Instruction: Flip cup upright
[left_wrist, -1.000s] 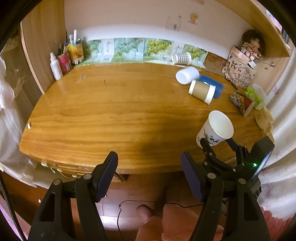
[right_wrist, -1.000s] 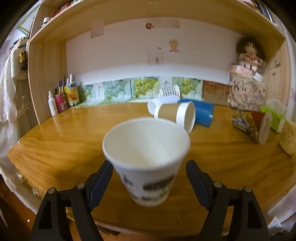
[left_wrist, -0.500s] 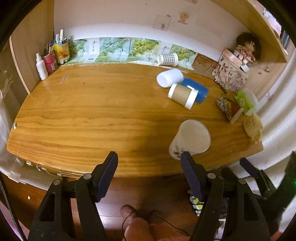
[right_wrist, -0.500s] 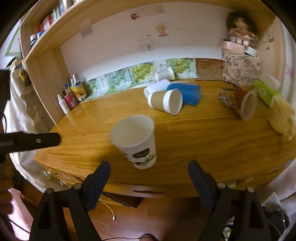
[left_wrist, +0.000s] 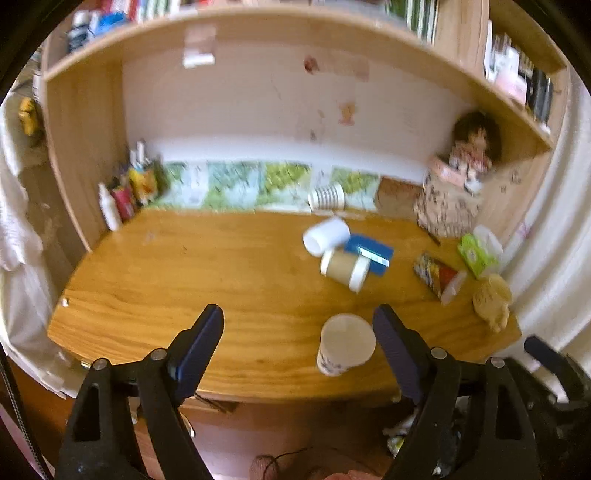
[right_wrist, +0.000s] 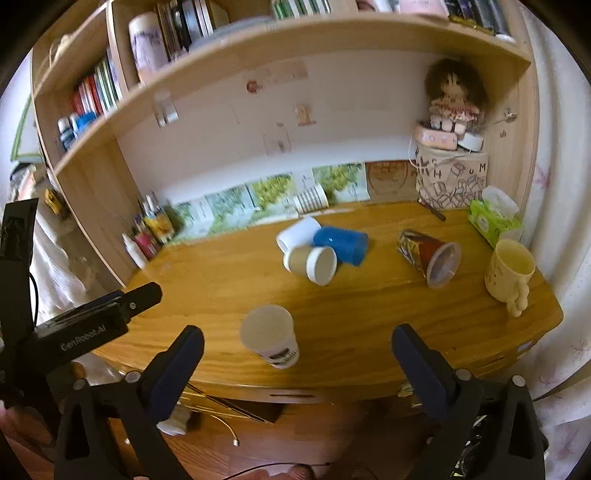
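A white paper cup (left_wrist: 346, 344) with a printed band stands upright near the front edge of the wooden desk (left_wrist: 221, 280); it also shows in the right wrist view (right_wrist: 270, 340). My left gripper (left_wrist: 301, 345) is open and empty, held back off the desk's front edge, with the cup just inside its right finger. My right gripper (right_wrist: 297, 363) is open and empty, also back from the edge, with the cup between and beyond its fingers. The left gripper's body (right_wrist: 88, 325) shows at the left of the right wrist view.
Several cups lie on their sides mid-desk: a white one (right_wrist: 297, 233), a brown one (right_wrist: 312, 261), a blue one (right_wrist: 341, 243), a patterned one (right_wrist: 428, 256). A yellow mug (right_wrist: 509, 274) stands at the right edge. Bottles (right_wrist: 147, 236) stand back left, a doll and bag (right_wrist: 450, 177) back right.
The right gripper let go of the cup, which now stands upright on the desk. Both grippers have pulled back from the desk and tilted up, so the shelves show.
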